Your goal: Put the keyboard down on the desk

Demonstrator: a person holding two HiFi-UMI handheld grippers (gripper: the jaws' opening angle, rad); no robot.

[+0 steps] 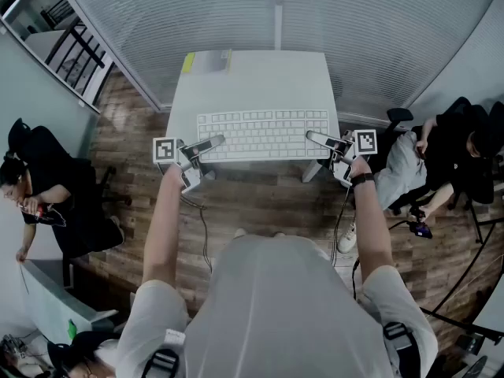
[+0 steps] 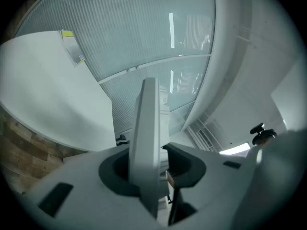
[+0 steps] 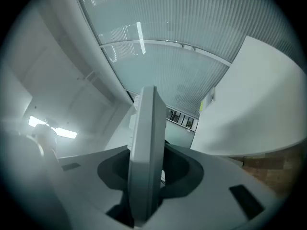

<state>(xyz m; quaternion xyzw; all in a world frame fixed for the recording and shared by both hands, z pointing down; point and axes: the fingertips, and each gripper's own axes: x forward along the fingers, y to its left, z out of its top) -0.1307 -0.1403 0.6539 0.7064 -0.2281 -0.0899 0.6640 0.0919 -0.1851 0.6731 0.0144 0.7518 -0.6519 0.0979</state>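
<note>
Keyboard: the keyboard [image 1: 264,135] hangs keys-up between your two claws, over the near half of the desk [image 1: 252,81]. Its near edge sits about level with the desk's near edge.
Long axis: it runs left to right across you, parallel to that near edge.
Left claw: your left claw [image 1: 214,142] is clamped on the left short end. The jaws stand only as far apart as the slab is thick, with one pad on each face.
Right claw: your right claw [image 1: 315,138] grips the right short end the same way, the slab filling the space between its jaws.
Nearer hand: neither. Each holds one end, and both sit about level with the desk's near edge.
Relation the move turns on: the desk lies on the keyboard's underside, straight below it. Both gripper views show window blinds between the slab and the desk top, so I judge it is held clear and not yet resting. The way down looks to be straight, with both ends sinking together so the slab lands flat.
Head view alone gives: the plan position, with the keys facing you. It also shows a yellow tag [image 1: 189,61] at the far left corner, well apart from where the keyboard would land. It cannot tell you the height above the desk.
Gripper views alone give: the slab edge-on in each claw, and the desk off to one side of it. They show nothing of how the keyboard lies along the desk.
</note>
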